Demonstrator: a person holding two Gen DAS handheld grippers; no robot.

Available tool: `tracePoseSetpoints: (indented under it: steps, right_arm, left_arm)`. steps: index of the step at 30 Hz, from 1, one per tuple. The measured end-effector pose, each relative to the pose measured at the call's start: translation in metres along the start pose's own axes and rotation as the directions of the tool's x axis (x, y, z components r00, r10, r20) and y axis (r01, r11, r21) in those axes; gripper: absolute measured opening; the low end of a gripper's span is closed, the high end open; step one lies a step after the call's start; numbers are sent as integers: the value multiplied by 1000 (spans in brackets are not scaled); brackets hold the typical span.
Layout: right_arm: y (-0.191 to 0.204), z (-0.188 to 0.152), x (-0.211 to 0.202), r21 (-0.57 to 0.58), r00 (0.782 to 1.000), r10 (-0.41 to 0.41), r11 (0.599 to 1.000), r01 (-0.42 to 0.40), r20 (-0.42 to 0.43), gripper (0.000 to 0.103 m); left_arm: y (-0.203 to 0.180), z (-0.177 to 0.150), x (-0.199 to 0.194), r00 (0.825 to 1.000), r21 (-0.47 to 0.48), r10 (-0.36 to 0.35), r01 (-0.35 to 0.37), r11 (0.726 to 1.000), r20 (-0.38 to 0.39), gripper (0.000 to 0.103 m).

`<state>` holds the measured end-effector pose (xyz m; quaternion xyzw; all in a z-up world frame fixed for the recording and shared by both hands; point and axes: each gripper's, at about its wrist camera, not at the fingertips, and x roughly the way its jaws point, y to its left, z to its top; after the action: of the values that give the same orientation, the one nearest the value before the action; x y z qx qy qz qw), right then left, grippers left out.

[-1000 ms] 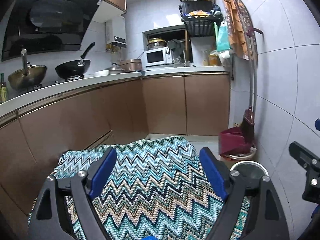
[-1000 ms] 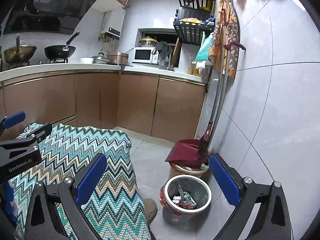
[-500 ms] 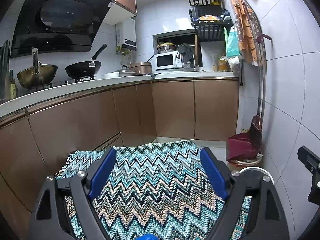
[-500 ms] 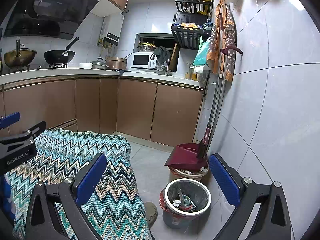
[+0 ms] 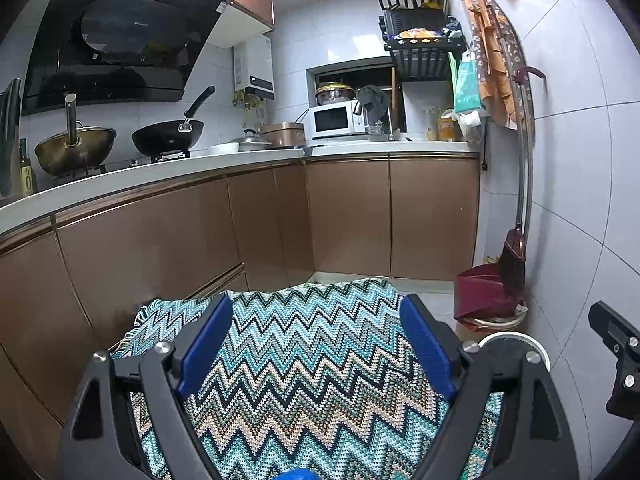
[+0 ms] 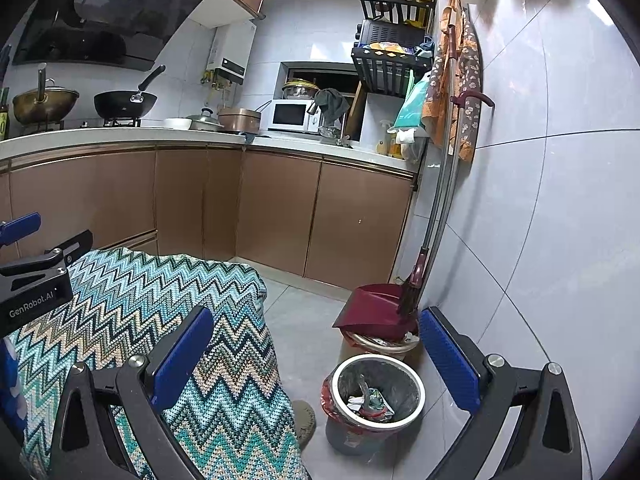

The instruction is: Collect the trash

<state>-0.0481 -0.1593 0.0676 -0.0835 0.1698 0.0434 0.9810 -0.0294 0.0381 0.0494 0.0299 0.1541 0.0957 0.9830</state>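
A small trash bin [image 6: 374, 402] with a metal rim stands on the floor by the right wall, with crumpled wrappers [image 6: 370, 400] inside. Its rim also shows in the left wrist view [image 5: 514, 340]. My right gripper [image 6: 316, 356] is open and empty, held above and in front of the bin. My left gripper [image 5: 316, 340] is open and empty, held over a zigzag-patterned blue cloth [image 5: 316, 360]. No loose trash shows on the cloth.
A dark red dustpan [image 6: 374, 312] and a broom [image 6: 416, 280] lean on the right wall behind the bin. Brown cabinets [image 5: 352, 216] with a white counter run along the left and back. The cloth-covered surface [image 6: 160, 320] fills the lower left.
Both grippers have tilted up slightly, so the cloth and the bin sit lower in the views. Both stay open and empty.
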Motion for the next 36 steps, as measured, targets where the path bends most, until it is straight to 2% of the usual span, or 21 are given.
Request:
tracePoseSetpoints:
  steps: [36]
  right_arm:
    - [2, -2, -1, 0, 1000, 28, 1000, -28, 12, 103]
  left_arm:
    - [5, -4, -4, 1000, 11, -19, 19, 1000, 3, 85]
